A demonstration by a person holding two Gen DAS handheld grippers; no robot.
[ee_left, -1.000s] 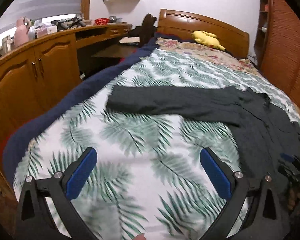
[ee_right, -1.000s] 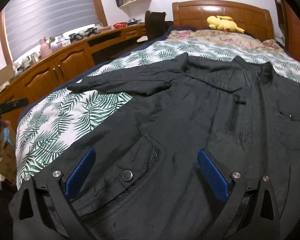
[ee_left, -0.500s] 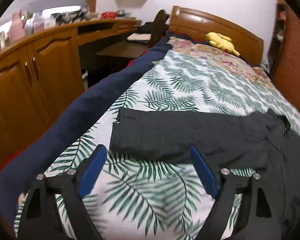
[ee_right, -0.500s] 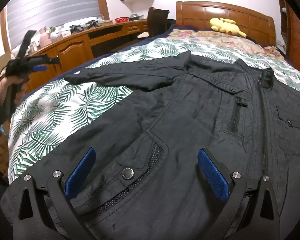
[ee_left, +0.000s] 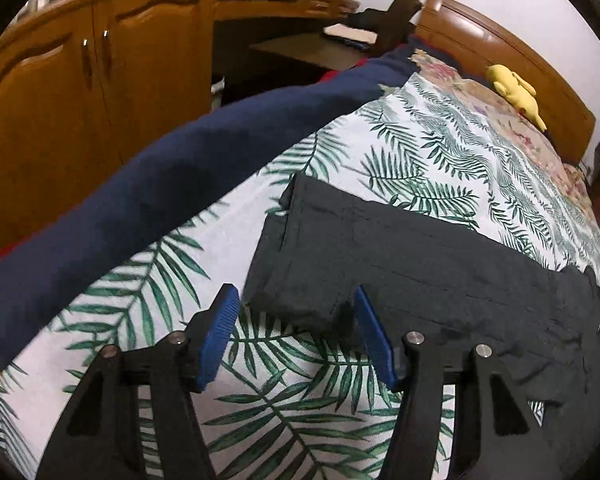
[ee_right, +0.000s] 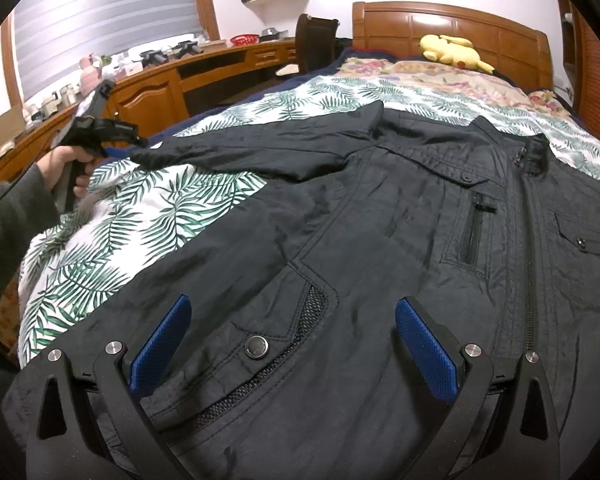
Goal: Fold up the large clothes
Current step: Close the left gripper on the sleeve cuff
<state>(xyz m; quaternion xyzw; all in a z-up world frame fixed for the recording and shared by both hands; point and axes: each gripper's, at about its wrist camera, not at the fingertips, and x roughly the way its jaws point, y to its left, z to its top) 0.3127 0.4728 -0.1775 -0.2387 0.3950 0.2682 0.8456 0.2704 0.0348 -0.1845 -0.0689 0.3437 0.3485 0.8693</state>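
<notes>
Jacket (ee_right: 380, 220) lies flat, front up, zipped, on the bed (ee_right: 112, 240), left sleeve (ee_left: 380, 248) stretched out sideways over the leaf-print cover. Left tongs (ee_left: 296, 320) at the cuff (ee_left: 300, 280), closing, cuff edge between the pads but not pinched. Right tongs (ee_right: 292, 344) wide, hovering over the lower pocket (ee_right: 260, 344), holding nothing.

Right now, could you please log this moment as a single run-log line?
left hand-held gripper: closing around sleeve cuff, not yet pinched | right hand-held gripper: open over jacket hem | bed: jacket flat
</notes>
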